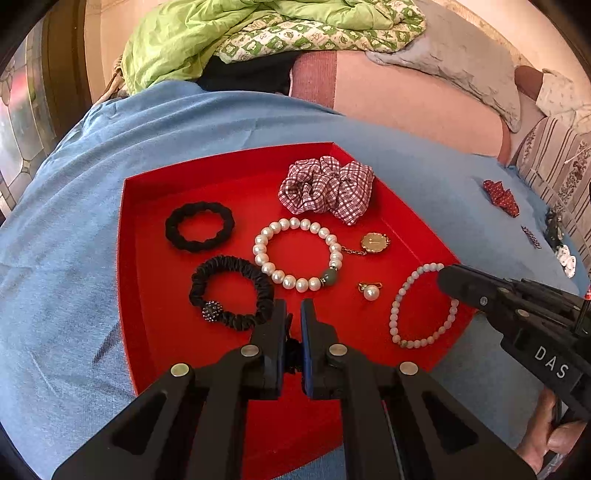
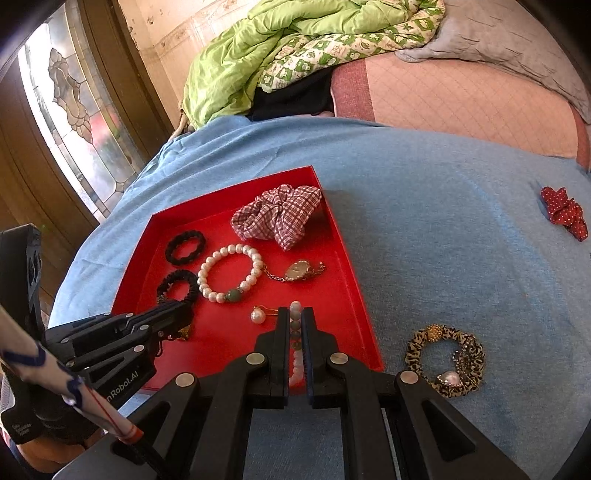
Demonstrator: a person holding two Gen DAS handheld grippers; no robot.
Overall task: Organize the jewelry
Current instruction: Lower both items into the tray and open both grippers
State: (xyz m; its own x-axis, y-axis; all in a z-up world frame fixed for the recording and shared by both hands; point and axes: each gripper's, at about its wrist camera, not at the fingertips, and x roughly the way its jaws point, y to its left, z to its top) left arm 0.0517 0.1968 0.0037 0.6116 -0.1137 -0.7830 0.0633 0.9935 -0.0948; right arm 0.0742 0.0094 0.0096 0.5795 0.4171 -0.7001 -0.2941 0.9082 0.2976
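A red tray [image 1: 147, 332] [image 2: 354, 295] lies on a blue cloth. It holds a plaid scrunchie [image 1: 327, 188] [image 2: 279, 214], two black hair ties [image 1: 199, 227] [image 1: 231, 291], a white pearl bracelet [image 1: 297, 254] [image 2: 231, 273], a gold watch [image 1: 375, 243] [image 2: 301, 271], a pearl earring [image 1: 370, 291] [image 2: 257, 316] and a pale bead bracelet [image 1: 423, 306]. My left gripper [image 1: 293, 314] is shut on a small dark tangled item [image 1: 292, 349] low over the tray. My right gripper [image 2: 294, 315] is shut on the pale bead bracelet [image 2: 296, 332] at the tray's right side.
On the cloth right of the tray lie a leopard scrunchie with a pearl heart [image 2: 445, 360], a red dotted bow [image 2: 565, 212] [image 1: 502, 197] and small clips [image 1: 561, 245]. A green quilt [image 1: 240, 33] and pink mattress [image 1: 406, 107] lie behind. A glass door [image 2: 70, 110] is left.
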